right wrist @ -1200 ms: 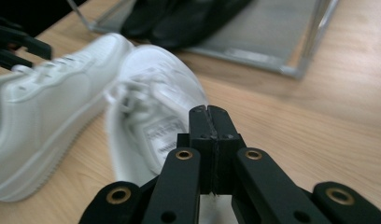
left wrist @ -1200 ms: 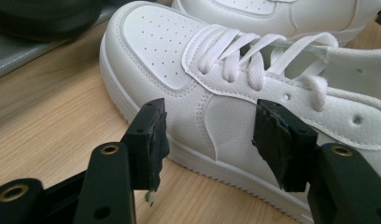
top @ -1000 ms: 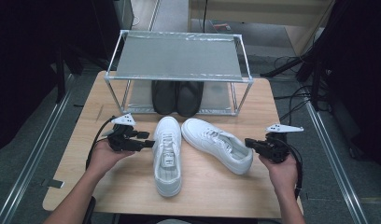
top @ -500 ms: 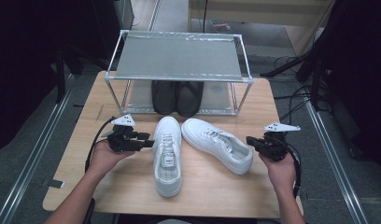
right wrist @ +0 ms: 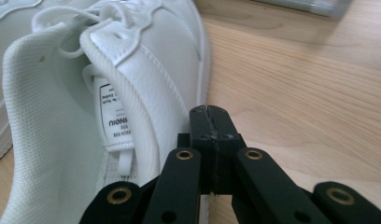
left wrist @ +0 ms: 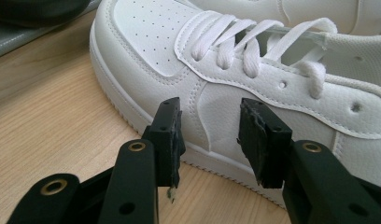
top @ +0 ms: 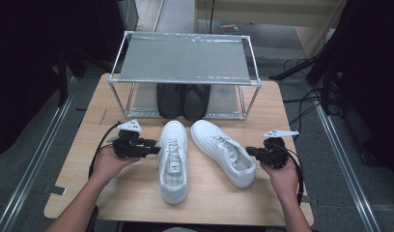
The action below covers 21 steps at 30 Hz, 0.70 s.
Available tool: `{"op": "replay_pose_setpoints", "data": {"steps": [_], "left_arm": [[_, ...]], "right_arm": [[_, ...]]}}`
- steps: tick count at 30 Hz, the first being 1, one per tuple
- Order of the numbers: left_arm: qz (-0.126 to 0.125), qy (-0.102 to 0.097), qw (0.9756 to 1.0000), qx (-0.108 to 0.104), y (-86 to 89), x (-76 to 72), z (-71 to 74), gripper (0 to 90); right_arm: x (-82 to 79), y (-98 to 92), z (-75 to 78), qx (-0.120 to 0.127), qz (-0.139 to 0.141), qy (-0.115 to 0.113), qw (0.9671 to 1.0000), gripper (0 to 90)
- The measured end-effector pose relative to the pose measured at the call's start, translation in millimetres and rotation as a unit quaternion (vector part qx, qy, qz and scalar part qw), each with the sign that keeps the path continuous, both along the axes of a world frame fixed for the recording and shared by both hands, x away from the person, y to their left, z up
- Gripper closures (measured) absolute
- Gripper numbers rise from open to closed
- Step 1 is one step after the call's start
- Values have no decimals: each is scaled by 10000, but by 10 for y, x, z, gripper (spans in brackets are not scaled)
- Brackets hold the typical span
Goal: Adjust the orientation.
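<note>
On the pale wooden table (top: 113,193), at about six o'clock from the grey metal-framed shoe rack (top: 185,60), two white leather lace-up sneakers are laid side by side. The left sneaker (top: 173,159) points straight toward twelve o'clock; the right sneaker (top: 224,151) is angled, its toe toward eleven and its heel toward four. A pair of black shoes (top: 183,100) is seen on the rack's lower shelf.

The left gripper (top: 154,150) is held at nine o'clock of the left sneaker, its jaws partly open and just narrowed, aimed at the shoe's side panel above the sole; nothing is gripped, and the pads (left wrist: 167,135) are seen just short of the leather. The right gripper (top: 250,152) is held at the heel of the right sneaker, at about four o'clock of it, its jaws pressed fully together on nothing, just beside the outer heel wall.

Each sneaker is judged light and fairly stiff at the rubber sole, but soft and yielding at the padded collar and tongue. Smooth leather flanks may slip under the pads. A firmer hold is expected at the collar rim or heel wall, one jaw inside the opening and one outside.
</note>
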<state>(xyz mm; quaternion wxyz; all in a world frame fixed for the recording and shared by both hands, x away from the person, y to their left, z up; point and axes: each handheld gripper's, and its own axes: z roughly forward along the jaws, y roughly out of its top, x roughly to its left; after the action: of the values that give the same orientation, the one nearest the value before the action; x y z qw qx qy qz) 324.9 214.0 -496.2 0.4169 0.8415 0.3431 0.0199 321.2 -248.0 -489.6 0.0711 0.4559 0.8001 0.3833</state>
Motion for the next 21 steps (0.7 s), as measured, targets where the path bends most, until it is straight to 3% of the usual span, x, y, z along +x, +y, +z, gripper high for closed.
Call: {"op": "replay_pose_setpoints", "data": {"steps": [7,12,15,21], "left_arm": [[-30,49,9999,162,-15,13,-35,609],[-151,471,9985,216,-39,35,-100,806],[-137,535,9983,164,-27,44,-106,837],[-78,483,9988,91,-31,10,-130,827]], "right_arm": [[-25,173,-14,-39,199,-26,9998,900],[15,240,-24,13,170,-28,9999,900],[51,240,-39,107,191,30,9998,900],[80,287,-49,36,242,1,9997,900]]}}
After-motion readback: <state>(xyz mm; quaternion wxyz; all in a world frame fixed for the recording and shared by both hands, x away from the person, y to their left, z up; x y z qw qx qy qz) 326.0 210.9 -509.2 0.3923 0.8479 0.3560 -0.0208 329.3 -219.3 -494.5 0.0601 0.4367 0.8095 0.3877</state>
